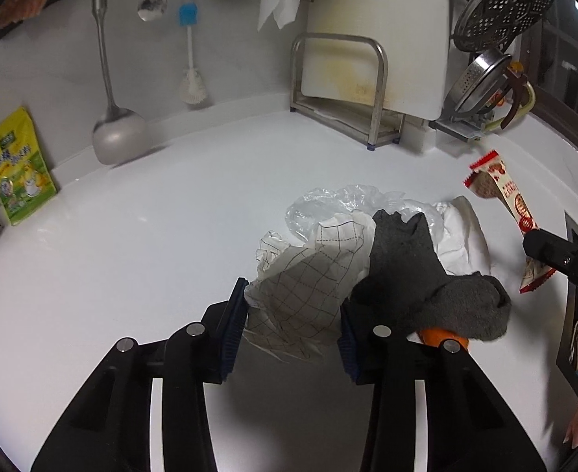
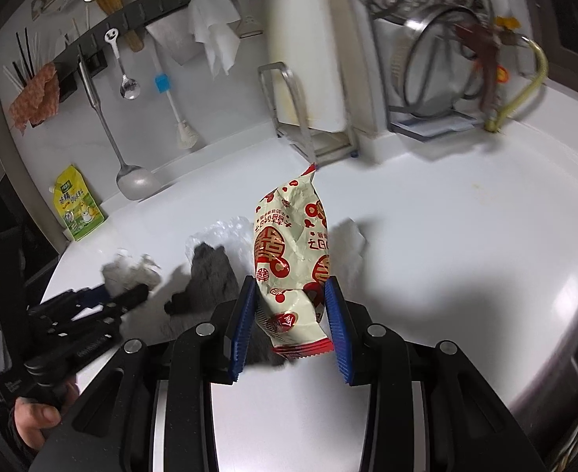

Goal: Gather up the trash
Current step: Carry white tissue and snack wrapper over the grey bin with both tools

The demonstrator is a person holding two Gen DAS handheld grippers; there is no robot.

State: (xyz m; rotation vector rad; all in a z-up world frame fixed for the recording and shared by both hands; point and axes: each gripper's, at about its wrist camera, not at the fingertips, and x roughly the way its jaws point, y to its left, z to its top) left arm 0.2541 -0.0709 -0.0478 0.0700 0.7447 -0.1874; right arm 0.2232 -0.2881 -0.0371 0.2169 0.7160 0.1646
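My left gripper is low over the white counter, shut on a crumpled checked paper that spans both blue pads. Against its right finger lies a grey sock, with something orange under it. Behind the sock are a clear plastic bag and a white tissue. My right gripper is shut on a cream and red snack wrapper, lifted above the counter. The left wrist view shows that wrapper at the right. The left gripper shows with paper at its tips.
A yellow-green pouch, a hanging ladle and a bottle brush line the back wall. A cutting board in a steel rack and a dish rack with strainers stand at the back right. A person's hand holds the left gripper.
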